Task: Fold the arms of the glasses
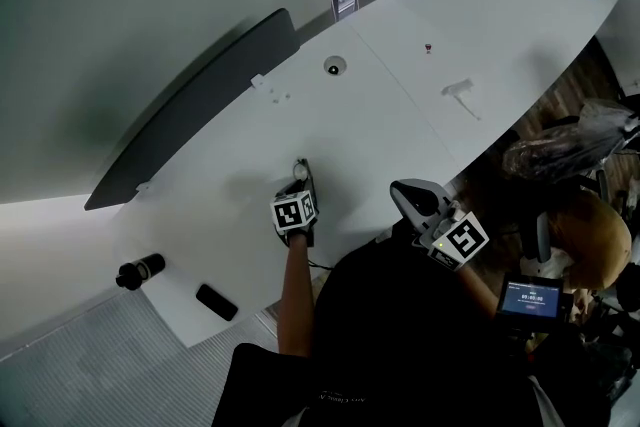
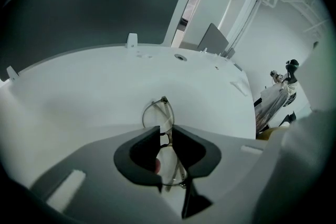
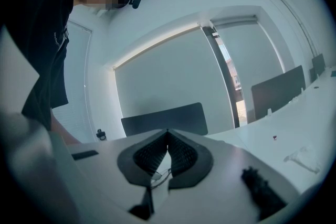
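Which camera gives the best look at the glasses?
The left gripper view: the glasses sit close in its middle, both lenses and the bridge plain between the left tool's jaws. The head view shows only a tiny bit of frame poking past that tool. The right gripper view shows at most a faint wire.

I'm looking down on a long white table [image 1: 400, 135] with dark dividers [image 1: 200, 105] along its far edge. A round grommet [image 1: 334, 66] is set in its top, and a small white bracket [image 1: 462, 95] lies well apart from it. At the table's left end sit a black cylinder [image 1: 140, 270] and, near it, a flat black slab [image 1: 216, 302]. Off the right edge I make out a lit screen [image 1: 530, 297] with a crumpled plastic bag [image 1: 570, 140] above it. Grey ribbed floor [image 1: 80, 355] shows at lower left.
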Demonstrator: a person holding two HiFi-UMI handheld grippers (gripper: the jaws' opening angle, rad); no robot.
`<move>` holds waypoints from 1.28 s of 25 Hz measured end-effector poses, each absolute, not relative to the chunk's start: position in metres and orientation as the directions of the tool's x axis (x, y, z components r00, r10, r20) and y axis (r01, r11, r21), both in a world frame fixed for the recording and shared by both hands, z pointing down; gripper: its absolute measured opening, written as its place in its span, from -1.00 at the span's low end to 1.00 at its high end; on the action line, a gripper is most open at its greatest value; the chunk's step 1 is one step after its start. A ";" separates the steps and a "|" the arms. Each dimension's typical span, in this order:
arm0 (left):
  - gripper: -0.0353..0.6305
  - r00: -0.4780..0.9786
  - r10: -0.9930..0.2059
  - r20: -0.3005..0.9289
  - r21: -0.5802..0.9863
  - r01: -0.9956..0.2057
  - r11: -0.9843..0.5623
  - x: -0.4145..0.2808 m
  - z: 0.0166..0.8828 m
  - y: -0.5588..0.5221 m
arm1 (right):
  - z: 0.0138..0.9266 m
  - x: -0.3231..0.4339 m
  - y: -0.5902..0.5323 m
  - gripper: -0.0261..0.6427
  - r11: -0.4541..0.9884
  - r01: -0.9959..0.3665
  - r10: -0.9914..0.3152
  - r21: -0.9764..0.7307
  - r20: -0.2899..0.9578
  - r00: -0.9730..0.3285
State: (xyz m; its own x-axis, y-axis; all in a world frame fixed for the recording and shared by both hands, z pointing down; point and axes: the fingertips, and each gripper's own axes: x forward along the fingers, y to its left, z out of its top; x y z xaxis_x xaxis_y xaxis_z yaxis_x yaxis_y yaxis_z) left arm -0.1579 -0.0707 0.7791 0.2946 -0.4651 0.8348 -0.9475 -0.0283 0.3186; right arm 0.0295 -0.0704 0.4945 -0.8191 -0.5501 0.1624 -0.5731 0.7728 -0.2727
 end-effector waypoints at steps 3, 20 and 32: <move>-0.69 0.290 -0.468 0.835 0.311 -0.950 -0.034 -0.156 0.780 -0.073 | 0.497 0.033 -0.070 -0.90 0.778 -0.570 -0.552 -0.263 0.148 -0.821; -0.82 0.281 -0.529 0.801 0.345 -0.938 0.024 -0.163 0.762 -0.057 | 0.483 0.031 -0.049 -0.90 0.800 -0.543 -0.532 -0.256 0.116 -0.839; -0.82 0.357 -0.622 0.697 0.513 -0.854 0.084 -0.158 0.728 -0.039 | 0.485 0.018 -0.044 -0.90 0.817 -0.510 -0.502 -0.269 0.101 -0.859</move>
State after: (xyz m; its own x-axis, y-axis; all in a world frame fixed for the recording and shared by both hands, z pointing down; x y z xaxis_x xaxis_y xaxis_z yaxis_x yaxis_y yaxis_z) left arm -0.1584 -0.0393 0.7277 0.3569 -0.6219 0.6970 -0.8543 0.0844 0.5128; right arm 0.0179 -0.0435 0.4853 -0.8587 -0.5023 0.1012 -0.5098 0.8173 -0.2687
